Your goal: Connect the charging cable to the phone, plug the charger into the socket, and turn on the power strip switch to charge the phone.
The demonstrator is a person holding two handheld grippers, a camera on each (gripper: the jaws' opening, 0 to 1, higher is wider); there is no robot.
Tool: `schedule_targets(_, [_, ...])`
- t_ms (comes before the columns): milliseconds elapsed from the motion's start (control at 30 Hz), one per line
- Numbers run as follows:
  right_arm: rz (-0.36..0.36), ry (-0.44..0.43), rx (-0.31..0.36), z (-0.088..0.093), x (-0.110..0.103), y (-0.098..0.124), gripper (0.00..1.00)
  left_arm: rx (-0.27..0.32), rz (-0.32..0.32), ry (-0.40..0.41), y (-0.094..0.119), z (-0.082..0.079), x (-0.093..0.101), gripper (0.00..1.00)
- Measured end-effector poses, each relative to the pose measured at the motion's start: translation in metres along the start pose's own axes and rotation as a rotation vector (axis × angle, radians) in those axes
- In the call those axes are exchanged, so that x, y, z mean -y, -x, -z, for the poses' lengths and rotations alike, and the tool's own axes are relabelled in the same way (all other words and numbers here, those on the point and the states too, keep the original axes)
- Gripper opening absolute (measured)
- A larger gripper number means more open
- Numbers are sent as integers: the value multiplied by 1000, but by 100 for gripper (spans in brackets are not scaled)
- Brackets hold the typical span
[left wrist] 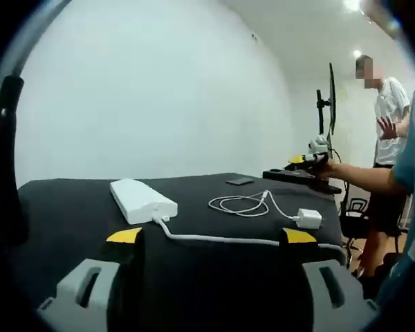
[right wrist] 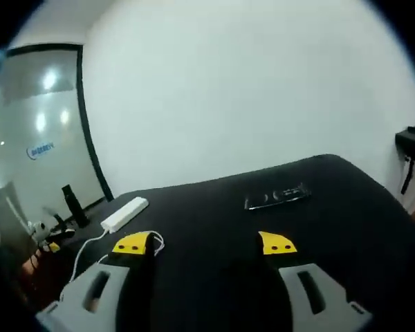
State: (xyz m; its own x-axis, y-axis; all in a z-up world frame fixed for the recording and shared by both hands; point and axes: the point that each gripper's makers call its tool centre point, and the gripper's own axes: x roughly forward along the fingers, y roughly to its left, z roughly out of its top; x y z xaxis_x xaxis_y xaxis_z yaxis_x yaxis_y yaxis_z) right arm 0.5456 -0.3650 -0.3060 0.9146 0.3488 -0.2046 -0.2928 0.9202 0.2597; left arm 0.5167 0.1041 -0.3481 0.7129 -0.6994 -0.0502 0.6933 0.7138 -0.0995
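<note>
A white power strip [left wrist: 142, 200] lies on the black table [left wrist: 69, 207], its thick white cord [left wrist: 221, 239] running right across the front. A coiled white charging cable [left wrist: 242, 204] ends in a white charger [left wrist: 308, 218] to the right. A dark phone [left wrist: 239, 181] rests flat at the far edge. My left gripper [left wrist: 211, 235] is open, low over the near edge, holding nothing. In the right gripper view the phone [right wrist: 277, 196] lies ahead, the power strip [right wrist: 124, 214] far left. My right gripper [right wrist: 204, 244] is open and empty. It also appears held in a hand [left wrist: 317, 160] at the right.
A person in a white shirt [left wrist: 386, 124] stands at the right beside a monitor on a stand [left wrist: 330, 100]. A black chair [left wrist: 356, 207] sits below. A glass wall [right wrist: 34, 131] and small items on a side desk [right wrist: 48, 235] lie left in the right gripper view.
</note>
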Motion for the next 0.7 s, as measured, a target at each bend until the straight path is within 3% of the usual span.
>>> schedule_targets(100, [-1,24,-20,6,-8,8,56,-27,-25,-67,-1,-11,-4,75])
schedule_targets(267, [-18,17,-15,6,-6,18,56,9,-9,-43,0,-27,-1,75])
schedule_targets(567, [-14,6,-29,6,-5,17,56,0,-9,-76,-3,-36,0,75])
schedule_targets(633, [-12,-36,-39,4,-1,13,56,-9,-13,-89,-5,-36,-3,75])
schedule_targets(700, [-13,-182,-39,-5,10,-1,56,-16,-11,-93,-9,-33,-8,75])
